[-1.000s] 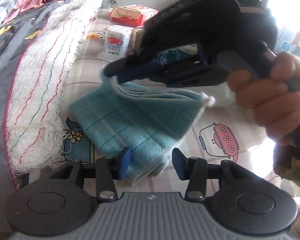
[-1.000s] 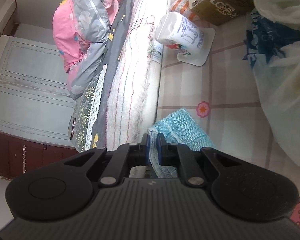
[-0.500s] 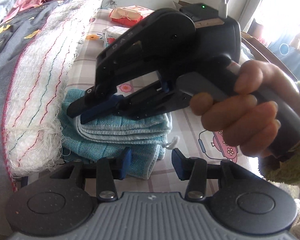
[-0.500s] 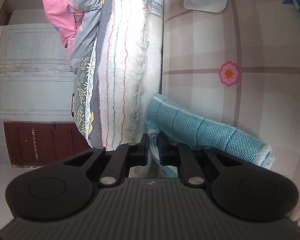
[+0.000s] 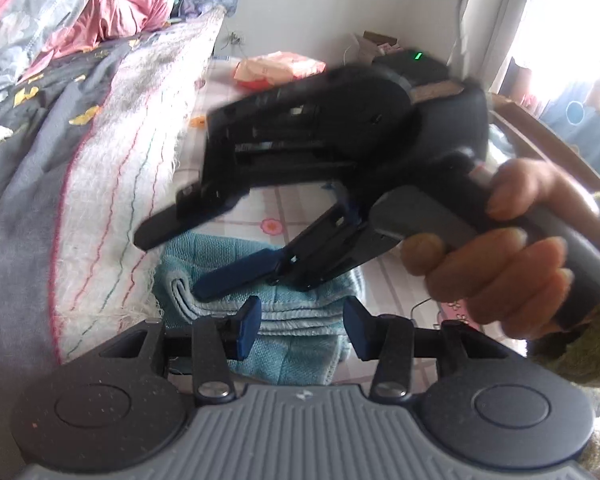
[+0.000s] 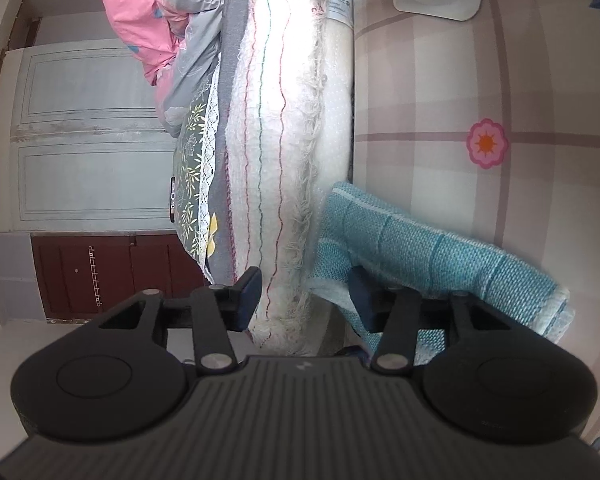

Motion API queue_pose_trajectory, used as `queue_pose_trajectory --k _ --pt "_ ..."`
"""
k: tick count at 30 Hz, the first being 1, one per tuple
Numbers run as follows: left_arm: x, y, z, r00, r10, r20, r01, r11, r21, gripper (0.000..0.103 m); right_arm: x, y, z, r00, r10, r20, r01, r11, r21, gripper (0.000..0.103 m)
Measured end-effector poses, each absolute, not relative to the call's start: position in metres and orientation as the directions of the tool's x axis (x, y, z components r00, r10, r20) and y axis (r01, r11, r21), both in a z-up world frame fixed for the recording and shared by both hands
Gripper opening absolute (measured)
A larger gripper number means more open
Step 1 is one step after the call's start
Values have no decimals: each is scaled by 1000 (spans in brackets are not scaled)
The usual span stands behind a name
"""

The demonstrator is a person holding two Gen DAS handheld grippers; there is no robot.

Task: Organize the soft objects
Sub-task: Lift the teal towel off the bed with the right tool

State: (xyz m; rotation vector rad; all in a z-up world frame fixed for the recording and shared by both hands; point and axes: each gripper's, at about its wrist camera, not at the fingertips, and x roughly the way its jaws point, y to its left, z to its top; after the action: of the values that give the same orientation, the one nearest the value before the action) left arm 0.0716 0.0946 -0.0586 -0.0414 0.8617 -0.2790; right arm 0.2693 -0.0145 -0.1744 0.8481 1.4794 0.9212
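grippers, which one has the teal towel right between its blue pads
The left gripper: the folded teal towel lies between its parted pads. The right gripper is opening just above the towel's top fold, nothing between its jaws.

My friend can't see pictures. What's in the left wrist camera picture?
A folded teal towel lies on a checked flowery cloth beside a fringed white blanket. A hand holds the right claw over it, jaws opening, nothing between them. The left claw sits open at the towel's near edge.
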Motion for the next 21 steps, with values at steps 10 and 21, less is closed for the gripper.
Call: queue_pose_trajectory --k 10,21 --pt "78 106 -71 583 -267 -767 181 963 -198 45 280 -35 -129 10 878 -478 -164 473 866 65" --pt "70 101 -72 580 -237 -780 170 971 -168 46 267 -29 -130 199 583 -788 -509 749 425 26"
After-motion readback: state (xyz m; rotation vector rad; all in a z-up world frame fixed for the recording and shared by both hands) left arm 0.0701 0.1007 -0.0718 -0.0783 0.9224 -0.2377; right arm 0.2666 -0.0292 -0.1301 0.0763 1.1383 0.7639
